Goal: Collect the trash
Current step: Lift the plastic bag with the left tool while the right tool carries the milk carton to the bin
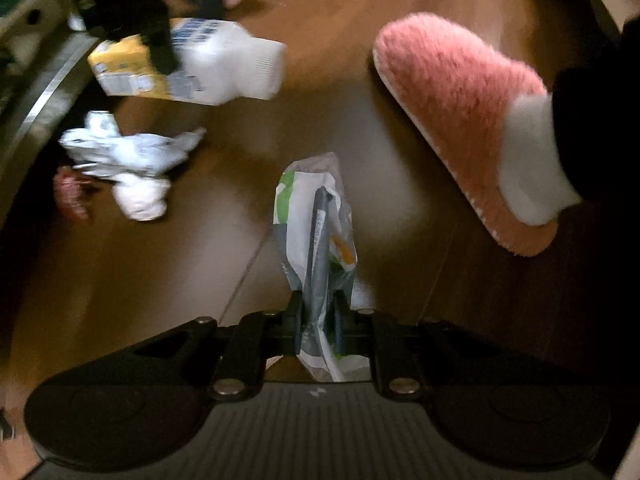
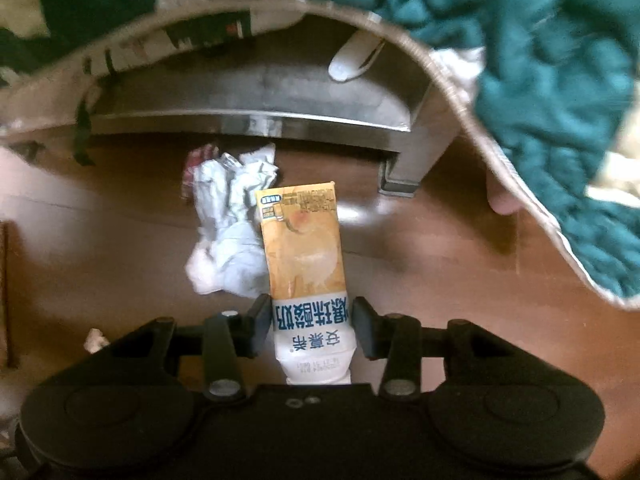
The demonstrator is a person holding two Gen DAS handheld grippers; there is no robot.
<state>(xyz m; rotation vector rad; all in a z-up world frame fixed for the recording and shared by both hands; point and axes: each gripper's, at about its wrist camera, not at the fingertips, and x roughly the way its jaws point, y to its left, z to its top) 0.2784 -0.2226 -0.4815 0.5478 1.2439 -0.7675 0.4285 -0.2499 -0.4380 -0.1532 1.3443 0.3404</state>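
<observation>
My left gripper is shut on a crumpled white, green and orange plastic wrapper, held above the wooden floor. My right gripper is shut on a yellow and white drink carton, which sticks out forward between the fingers. That carton also shows in the left wrist view, held by the right gripper's dark fingers. Crumpled white paper trash lies on the floor at the left; it also shows in the right wrist view, just behind the carton. A small red wrapper lies beside it.
A foot in a pink fluffy slipper stands on the floor at the right. A low metal-framed bed or sofa base with a leg stands behind the trash. A teal blanket hangs over its edge.
</observation>
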